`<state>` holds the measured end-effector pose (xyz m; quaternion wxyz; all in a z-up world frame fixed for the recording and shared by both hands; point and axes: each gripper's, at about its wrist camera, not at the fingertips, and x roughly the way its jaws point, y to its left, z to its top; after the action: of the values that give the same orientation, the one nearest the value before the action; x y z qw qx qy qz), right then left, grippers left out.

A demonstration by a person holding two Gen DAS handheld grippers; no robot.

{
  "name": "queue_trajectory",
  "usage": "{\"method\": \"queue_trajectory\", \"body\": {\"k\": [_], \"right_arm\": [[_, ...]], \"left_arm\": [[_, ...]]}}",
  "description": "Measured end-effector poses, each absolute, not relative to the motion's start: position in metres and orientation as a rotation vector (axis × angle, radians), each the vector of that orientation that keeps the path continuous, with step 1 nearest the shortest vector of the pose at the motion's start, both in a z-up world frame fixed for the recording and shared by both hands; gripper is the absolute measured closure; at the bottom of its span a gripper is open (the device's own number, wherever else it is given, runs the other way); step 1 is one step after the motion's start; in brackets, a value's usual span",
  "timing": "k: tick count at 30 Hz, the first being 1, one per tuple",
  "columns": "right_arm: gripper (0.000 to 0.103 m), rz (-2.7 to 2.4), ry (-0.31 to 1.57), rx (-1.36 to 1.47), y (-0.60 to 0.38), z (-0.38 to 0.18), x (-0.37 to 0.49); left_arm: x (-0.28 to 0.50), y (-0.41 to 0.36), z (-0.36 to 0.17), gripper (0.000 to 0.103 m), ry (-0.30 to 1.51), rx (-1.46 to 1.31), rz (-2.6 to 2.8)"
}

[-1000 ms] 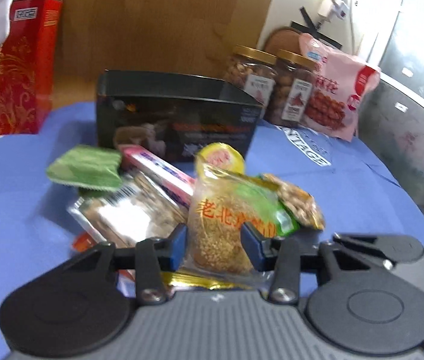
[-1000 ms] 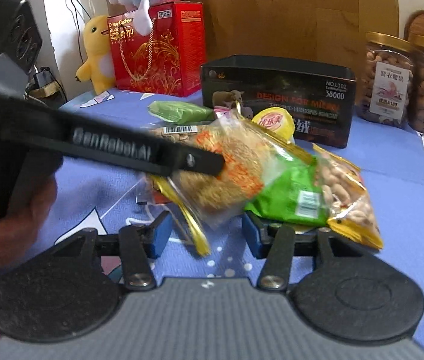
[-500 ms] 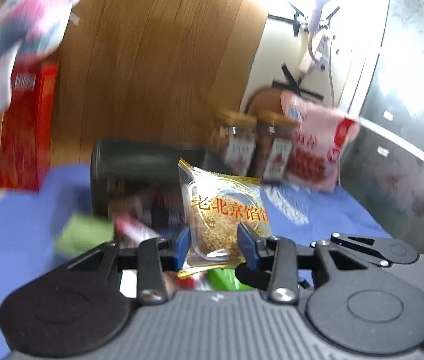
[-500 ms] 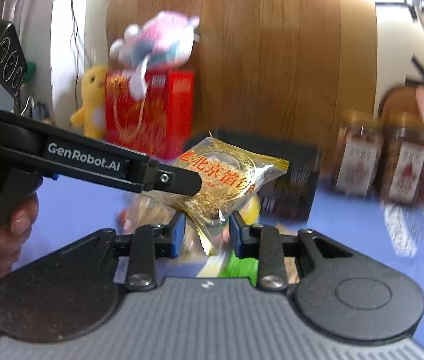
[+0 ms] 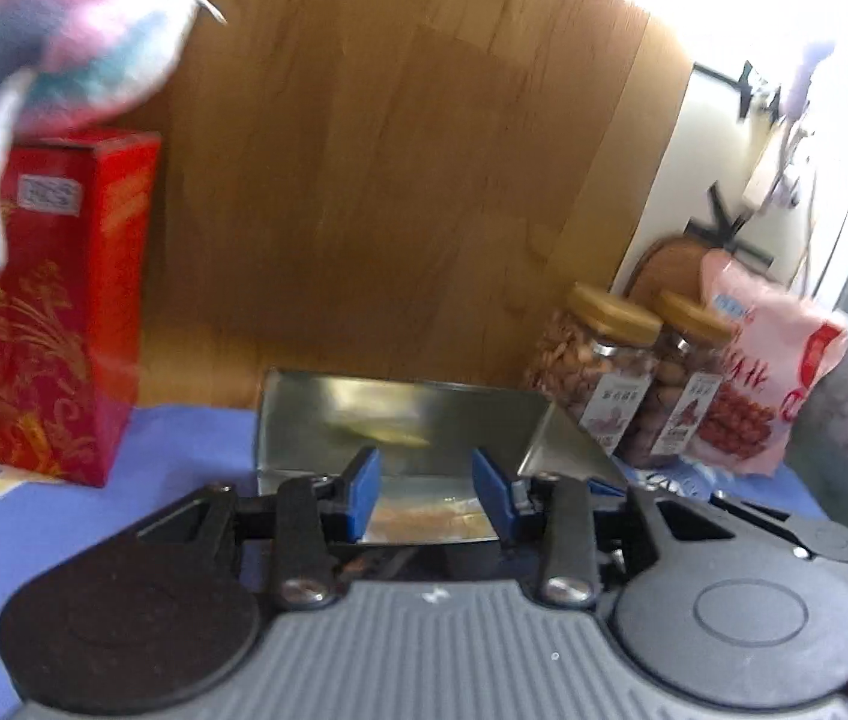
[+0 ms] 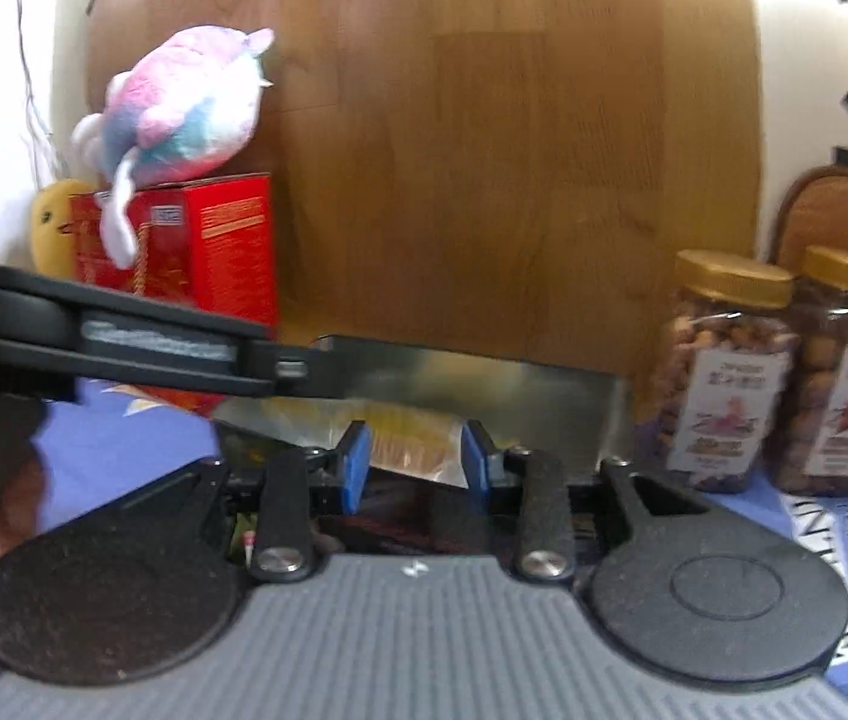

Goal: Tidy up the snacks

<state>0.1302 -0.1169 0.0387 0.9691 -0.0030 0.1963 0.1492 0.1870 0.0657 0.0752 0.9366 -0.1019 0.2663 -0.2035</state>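
The open metal box (image 5: 417, 420) sits far-centre on the blue cloth (image 5: 63, 516), with 2 nut jars (image 6: 724, 384) to its right. The yellow snack packet (image 6: 417, 441) lies inside the box, tilted against its near wall. The left gripper (image 5: 427, 492) hangs over the box with its jaws spread and nothing between them. The right gripper (image 6: 414, 462) is parted too, the packet only behind it. Best lift both straight up, clear of the rim, before fetching another snack

A blue tablecloth (image 5: 51, 516) carries a metal box (image 5: 399, 420), red carton (image 5: 45, 312) and two nut jars (image 6: 718, 384).
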Motion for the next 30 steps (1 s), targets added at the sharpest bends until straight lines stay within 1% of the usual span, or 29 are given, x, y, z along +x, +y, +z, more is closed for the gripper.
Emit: {"method": "queue_trajectory", "body": {"k": [2, 4, 9, 15, 17, 18, 19, 21, 22, 23, 25, 30], "right_arm": [[0.066, 0.327, 0.390, 0.062, -0.128, 0.043, 0.118], [0.066, 0.364, 0.399, 0.098, -0.131, 0.039, 0.106], [0.067, 0.462, 0.506, 0.077, -0.109, 0.020, 0.097], [0.066, 0.589, 0.612, 0.114, -0.070, 0.015, 0.112], [0.061, 0.591, 0.626, 0.090, -0.062, 0.013, 0.114], [0.056, 0.587, 0.633, 0.075, -0.058, 0.011, 0.115], [0.055, 0.581, 0.643, 0.067, -0.055, 0.009, 0.118], [0.055, 0.573, 0.665, 0.071, -0.051, 0.003, 0.125], [0.056, 0.574, 0.667, 0.077, -0.049, 0.002, 0.128], [0.058, 0.575, 0.666, 0.083, -0.050, 0.001, 0.129], [0.064, 0.572, 0.663, 0.075, -0.047, 0.002, 0.130], [0.066, 0.575, 0.599, 0.031, -0.043, 0.013, 0.116]], "left_arm": [[0.168, 0.088, 0.079, 0.066, 0.479, -0.234, -0.390], [0.152, 0.113, 0.075, 0.066, 0.458, -0.305, -0.364], [0.136, 0.158, 0.037, 0.068, 0.525, -0.482, -0.315], [0.152, 0.173, 0.003, 0.068, 0.601, -0.622, -0.391], [0.156, 0.174, -0.004, 0.068, 0.624, -0.646, -0.424], [0.157, 0.174, -0.006, 0.068, 0.632, -0.654, -0.450], [0.158, 0.173, -0.008, 0.068, 0.643, -0.655, -0.474], [0.162, 0.165, -0.012, 0.069, 0.682, -0.632, -0.494], [0.164, 0.161, -0.014, 0.076, 0.704, -0.612, -0.487], [0.164, 0.158, -0.016, 0.079, 0.713, -0.594, -0.477], [0.161, 0.157, -0.014, 0.080, 0.701, -0.577, -0.464], [0.147, 0.162, -0.002, 0.081, 0.649, -0.570, -0.491]]}}
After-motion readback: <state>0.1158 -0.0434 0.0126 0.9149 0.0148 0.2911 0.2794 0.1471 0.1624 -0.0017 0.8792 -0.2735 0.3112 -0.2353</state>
